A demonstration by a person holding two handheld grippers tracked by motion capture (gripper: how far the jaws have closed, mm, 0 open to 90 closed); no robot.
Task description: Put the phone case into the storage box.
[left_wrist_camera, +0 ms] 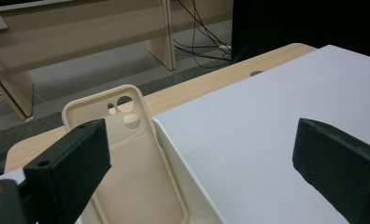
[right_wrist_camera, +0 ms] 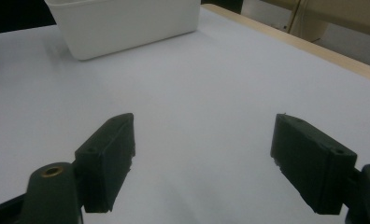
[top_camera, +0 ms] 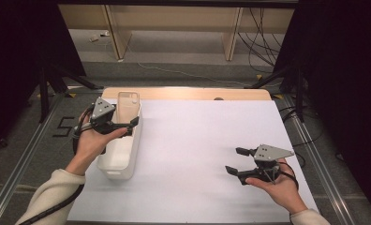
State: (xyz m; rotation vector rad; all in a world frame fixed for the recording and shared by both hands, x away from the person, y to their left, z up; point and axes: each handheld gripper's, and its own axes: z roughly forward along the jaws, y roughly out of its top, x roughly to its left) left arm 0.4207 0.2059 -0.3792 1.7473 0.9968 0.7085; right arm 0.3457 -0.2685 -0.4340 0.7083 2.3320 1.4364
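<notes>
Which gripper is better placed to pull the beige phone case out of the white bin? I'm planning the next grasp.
Left. The left gripper hangs open over the white plastic bin, beside the beige phone case. The right gripper is open far across the white sheet.

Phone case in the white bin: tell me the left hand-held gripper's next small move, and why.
Probably ease the left hand-held gripper forward and down around the phone case. Its jaws stand open and the case leans upright in the white bin, near the left jaw, not yet between them.
</notes>
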